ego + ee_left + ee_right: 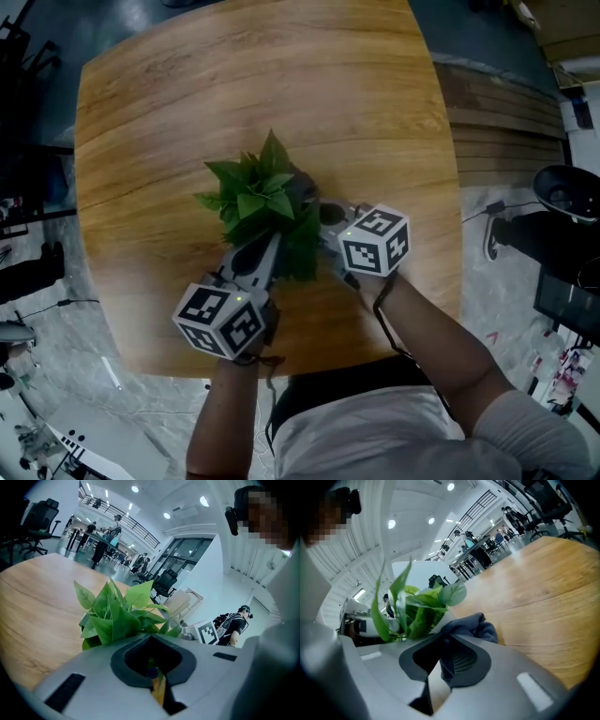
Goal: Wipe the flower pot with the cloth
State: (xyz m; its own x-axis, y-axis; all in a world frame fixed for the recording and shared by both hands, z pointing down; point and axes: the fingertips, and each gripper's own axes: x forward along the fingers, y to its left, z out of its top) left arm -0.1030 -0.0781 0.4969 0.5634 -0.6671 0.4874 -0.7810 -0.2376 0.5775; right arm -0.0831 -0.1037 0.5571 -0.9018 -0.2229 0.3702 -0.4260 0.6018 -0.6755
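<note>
A leafy green plant (pixel 262 192) stands near the middle of the round wooden table (pixel 169 103); its pot is hidden under the leaves in the head view. My left gripper (pixel 267 248) reaches in from the near side under the foliage. In the left gripper view the leaves (pixel 117 616) stand just past the left gripper (pixel 152 660), whose jaws are nearly together on something dark, apparently the pot. My right gripper (pixel 323 225) comes in from the right, shut on a dark grey cloth (pixel 471 623) bunched against the plant's (pixel 412 604) base.
The table's near edge runs just behind both marker cubes (pixel 375 242). A slatted wooden bench (pixel 502 117) and dark equipment (pixel 562 202) stand to the right of the table. Cables and clutter lie on the floor at the left (pixel 28 281).
</note>
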